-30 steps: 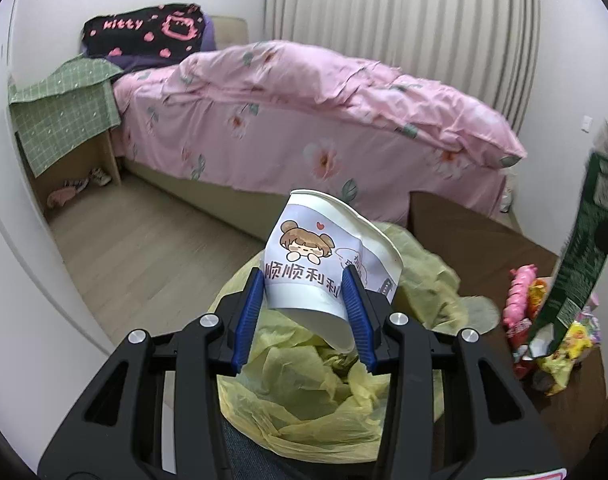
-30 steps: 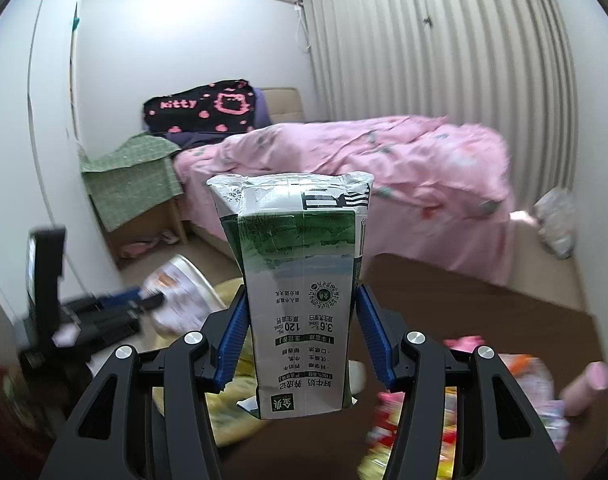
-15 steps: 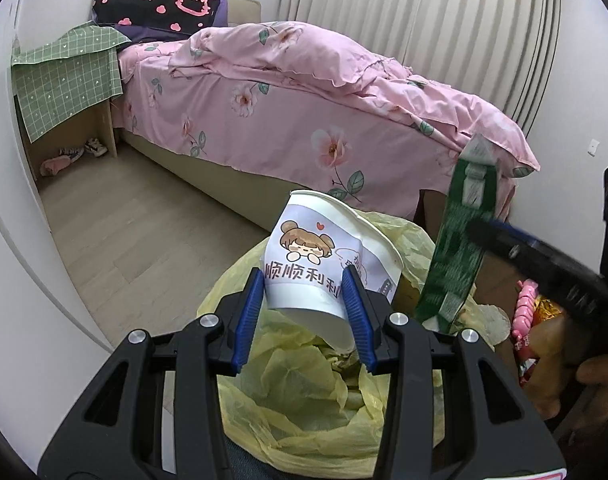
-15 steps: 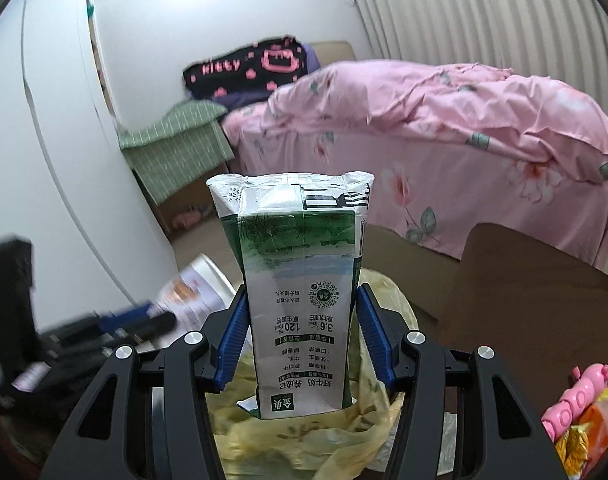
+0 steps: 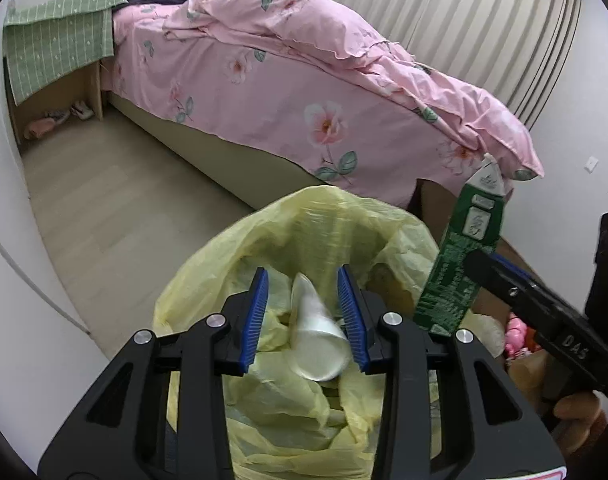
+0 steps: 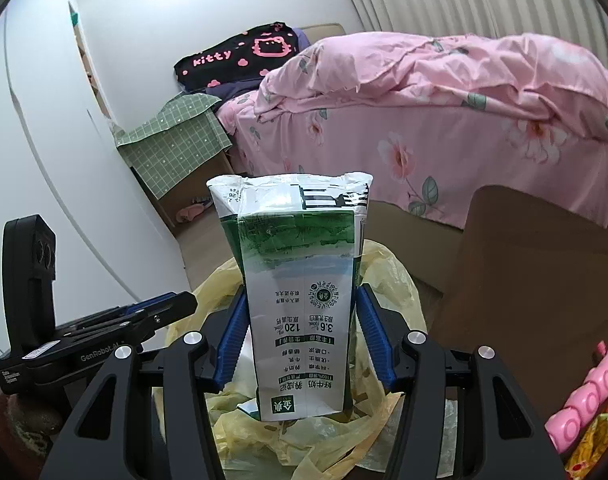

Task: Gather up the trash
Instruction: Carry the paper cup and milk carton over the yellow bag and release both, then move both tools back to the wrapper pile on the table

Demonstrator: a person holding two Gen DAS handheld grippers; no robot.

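Dropped from our now-released left gripper (image 5: 303,320), the cup (image 5: 318,344) lies in the yellow bag (image 5: 332,220); our right gripper (image 6: 301,336) clamps the milk carton (image 6: 299,300).

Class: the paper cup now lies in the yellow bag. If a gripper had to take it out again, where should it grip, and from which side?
Grip the cup across its side wall, near the middle, coming straight down from above through the bag mouth. It lies tilted on its side, base toward the camera, between the open fingers of the left gripper. The bag walls likely block any sideways approach.
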